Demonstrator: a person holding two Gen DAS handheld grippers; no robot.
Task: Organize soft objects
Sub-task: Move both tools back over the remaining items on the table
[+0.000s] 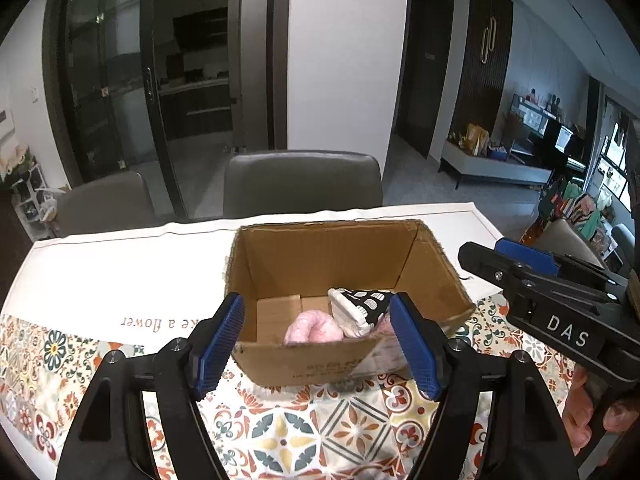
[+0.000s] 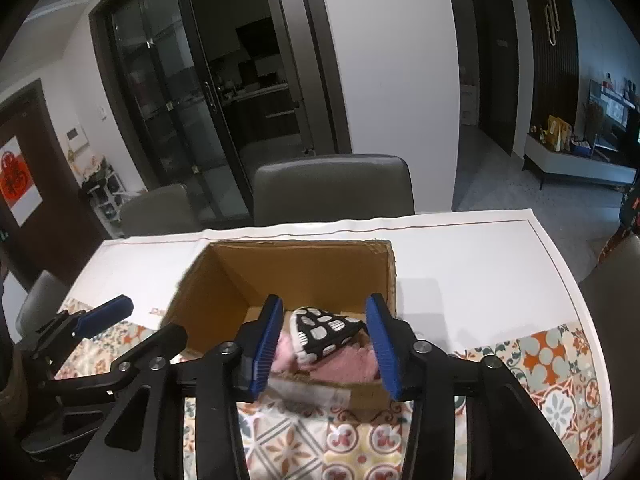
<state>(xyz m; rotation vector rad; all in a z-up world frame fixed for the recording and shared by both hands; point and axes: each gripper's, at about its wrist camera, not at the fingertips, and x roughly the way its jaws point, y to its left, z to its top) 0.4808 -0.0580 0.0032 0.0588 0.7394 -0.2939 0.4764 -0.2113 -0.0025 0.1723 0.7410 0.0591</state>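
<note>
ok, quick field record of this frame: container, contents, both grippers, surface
container: cardboard box, open top, upright on the table
contents: black-and-white patterned soft item lying on pink soft items
left gripper: open, empty, near side of box
right gripper: open, empty, near side of box
surface: patterned tablecloth with a white mat beyond
</note>
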